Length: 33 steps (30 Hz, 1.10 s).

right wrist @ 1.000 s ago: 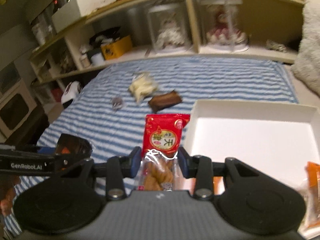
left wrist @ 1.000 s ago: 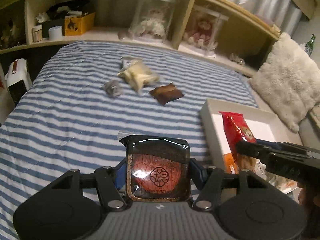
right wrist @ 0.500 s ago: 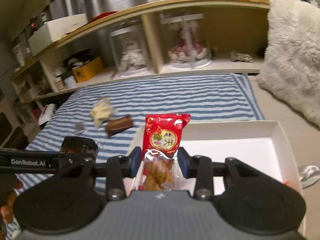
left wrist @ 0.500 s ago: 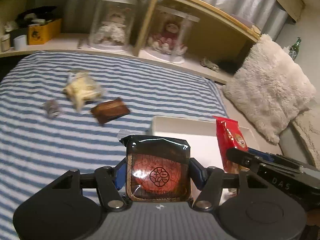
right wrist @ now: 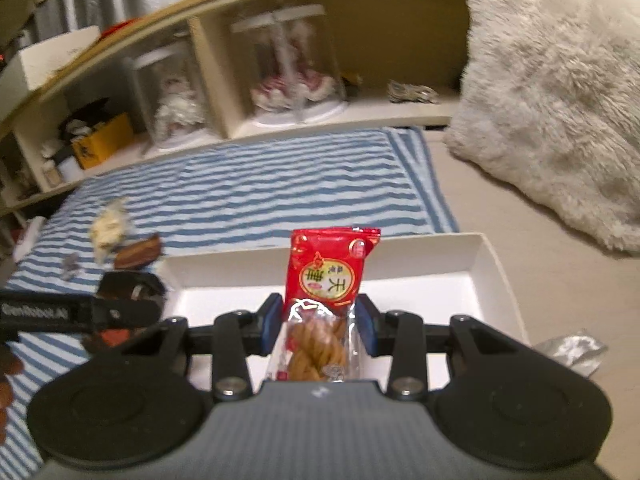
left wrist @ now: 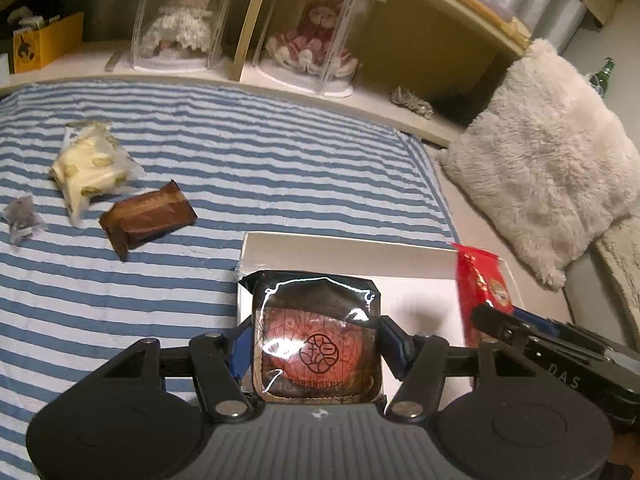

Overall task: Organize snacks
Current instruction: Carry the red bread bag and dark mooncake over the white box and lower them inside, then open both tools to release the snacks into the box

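Note:
My left gripper is shut on a black snack packet with a red round cake, held over the near left corner of the white box. My right gripper is shut on a red packet of fried dough twist, held above the white box. The same red packet and the right gripper's dark body show at the right of the left wrist view. On the striped blanket lie a brown packet, a pale yellow packet and a small grey wrapper.
A fluffy cream pillow lies right of the box. A wooden shelf with two doll cases and a yellow box runs behind the bed. A crumpled silver wrapper lies right of the box. The blanket's edge ends near the box.
Both grippers have moved right with their packets, from over the blanket to over the white box. The loose snacks now lie further left in both views.

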Available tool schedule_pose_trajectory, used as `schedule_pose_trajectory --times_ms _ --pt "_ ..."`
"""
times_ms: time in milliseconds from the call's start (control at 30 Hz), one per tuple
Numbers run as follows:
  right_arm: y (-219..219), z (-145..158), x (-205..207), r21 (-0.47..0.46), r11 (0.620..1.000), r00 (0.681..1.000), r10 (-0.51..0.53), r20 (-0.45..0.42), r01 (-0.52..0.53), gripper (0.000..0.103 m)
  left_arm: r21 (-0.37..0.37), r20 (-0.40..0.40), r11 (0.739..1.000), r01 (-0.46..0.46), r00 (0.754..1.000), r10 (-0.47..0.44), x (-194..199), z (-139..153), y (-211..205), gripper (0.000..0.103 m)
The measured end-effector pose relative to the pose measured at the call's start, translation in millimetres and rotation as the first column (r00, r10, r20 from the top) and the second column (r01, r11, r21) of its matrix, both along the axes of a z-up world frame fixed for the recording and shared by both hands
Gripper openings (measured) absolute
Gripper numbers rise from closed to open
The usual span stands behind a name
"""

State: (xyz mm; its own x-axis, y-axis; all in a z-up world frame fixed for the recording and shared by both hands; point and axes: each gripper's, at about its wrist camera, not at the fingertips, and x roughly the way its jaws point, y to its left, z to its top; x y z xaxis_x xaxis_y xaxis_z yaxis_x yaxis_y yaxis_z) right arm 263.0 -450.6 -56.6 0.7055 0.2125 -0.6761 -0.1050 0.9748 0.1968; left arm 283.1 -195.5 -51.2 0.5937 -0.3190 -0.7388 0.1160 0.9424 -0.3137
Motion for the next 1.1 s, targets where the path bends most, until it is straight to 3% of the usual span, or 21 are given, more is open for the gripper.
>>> schedule_pose_trajectory --times_ms 300,767,833,900,967,1100 --pt "-18 -27 19 -0.039 0.999 0.998 -0.038 -0.058 0.036 0.045 0.01 -0.02 1.0 0.016 1.0 -0.016 25 -20 -14 0.064" --pt "-7 -42 37 -0.094 0.995 0.993 0.036 -0.112 -0.047 0.046 0.049 -0.04 0.998 0.039 0.999 -0.037 42 -38 -34 0.064" --pt "-4 -45 37 -0.116 0.992 0.991 0.043 -0.13 -0.059 0.049 0.057 -0.037 0.998 0.034 0.999 -0.032 43 -40 -35 0.068" --pt "-1 -46 36 -0.16 0.986 0.991 0.032 -0.131 -0.053 0.056 0.071 -0.023 0.997 0.028 0.999 -0.026 42 -39 -34 0.083" --pt "0 -44 34 -0.185 0.982 0.992 0.017 -0.123 -0.04 0.067 0.067 -0.01 0.997 0.046 0.999 -0.046 42 -35 -34 0.09" --pt "-3 -40 30 -0.165 0.986 0.992 0.003 -0.124 -0.023 0.068 0.093 0.006 0.994 0.053 0.999 -0.054 40 -27 -34 0.092"
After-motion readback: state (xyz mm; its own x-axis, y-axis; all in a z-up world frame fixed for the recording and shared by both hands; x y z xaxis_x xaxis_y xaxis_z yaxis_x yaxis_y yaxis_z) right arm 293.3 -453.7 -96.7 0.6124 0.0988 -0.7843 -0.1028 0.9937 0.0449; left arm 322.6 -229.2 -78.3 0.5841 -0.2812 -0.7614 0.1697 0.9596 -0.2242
